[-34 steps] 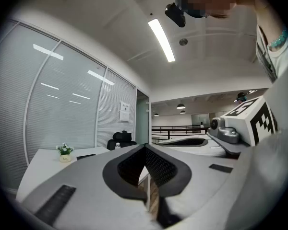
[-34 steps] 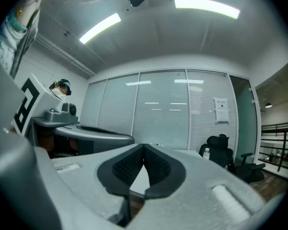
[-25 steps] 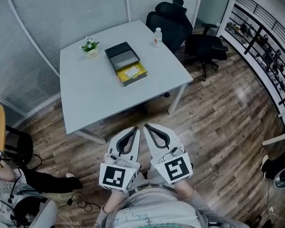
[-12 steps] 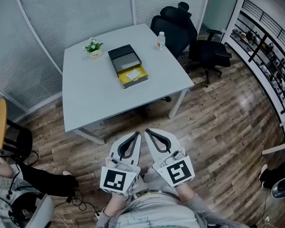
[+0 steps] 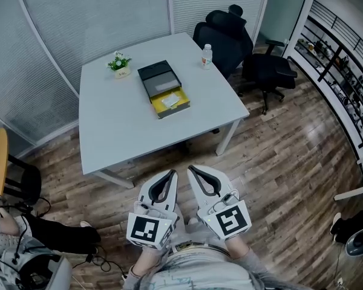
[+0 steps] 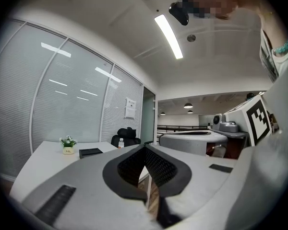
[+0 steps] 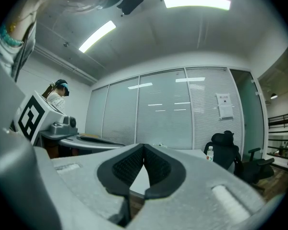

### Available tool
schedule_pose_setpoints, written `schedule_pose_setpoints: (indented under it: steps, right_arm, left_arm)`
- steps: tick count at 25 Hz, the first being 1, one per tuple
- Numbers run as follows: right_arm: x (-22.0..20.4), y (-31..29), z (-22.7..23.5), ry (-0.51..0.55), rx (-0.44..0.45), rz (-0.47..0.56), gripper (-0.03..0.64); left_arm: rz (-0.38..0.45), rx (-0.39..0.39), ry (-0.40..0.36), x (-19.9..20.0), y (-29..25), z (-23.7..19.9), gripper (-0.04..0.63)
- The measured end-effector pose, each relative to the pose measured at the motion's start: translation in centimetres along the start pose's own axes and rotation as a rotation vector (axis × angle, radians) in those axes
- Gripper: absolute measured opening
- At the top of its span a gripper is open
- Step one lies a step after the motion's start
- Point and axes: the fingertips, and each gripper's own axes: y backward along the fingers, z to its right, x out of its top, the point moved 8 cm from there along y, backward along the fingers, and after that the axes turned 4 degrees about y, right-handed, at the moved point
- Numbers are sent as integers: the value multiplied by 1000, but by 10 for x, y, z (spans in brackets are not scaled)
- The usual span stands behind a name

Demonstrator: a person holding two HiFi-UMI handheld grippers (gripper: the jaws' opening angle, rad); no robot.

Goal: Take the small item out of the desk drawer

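left claw (image 5: 169, 175) and right claw (image 5: 193, 170) are both pressed together at the tips with nothing between them. each gripper view shows the two dark ribbed pads meeting at the front, with only a teardrop gap behind the contact. in the head view the two claws sit side by side, just apart, at 6 o'clock of the frame. they are held close to the person's body over the wood floor (image 5: 278, 162), and each one's marker cube (image 5: 146, 228) faces the camera. both point toward 12 o'clock, at the white desk (image 5: 118, 132), and are well apart from it. on the desk stands a black box (image 5: 156, 76). its yellow drawer (image 5: 180, 107) is pulled out toward the 5 o'clock side of the box. the small item (image 5: 170, 100), pale and flat, lies inside that open drawer, roughly in its middle. what it is cannot be made out. a little potted plant (image 5: 120, 63) stands at 10 o'clock of the box, near the far desk edge. a clear bottle (image 5: 206, 55) stands at 2 o'clock of the box, close to the far right corner. two black office chairs (image 5: 228, 32) are just beyond that corner, at 1 o'clock of the desk.
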Motion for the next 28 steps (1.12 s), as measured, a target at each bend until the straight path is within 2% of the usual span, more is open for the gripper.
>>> schedule_pose_setpoints:
  steps: [4, 8, 16, 28]
  right_arm:
    - [6, -34, 7, -15, 2, 10, 3]
    - [0, -72, 20, 16, -20, -13, 3]
    - [2, -144, 42, 6, -34, -27, 3]
    - [-3, -210, 60, 0, -57, -56, 3]
  left_arm:
    - [13, -15, 8, 5, -24, -27, -3]
    - [15, -47, 17, 13, -51, -60, -3]
    - [7, -105, 2, 24, -99, -120, -3]
    - [-13, -153, 14, 34, -139, -176, -3]
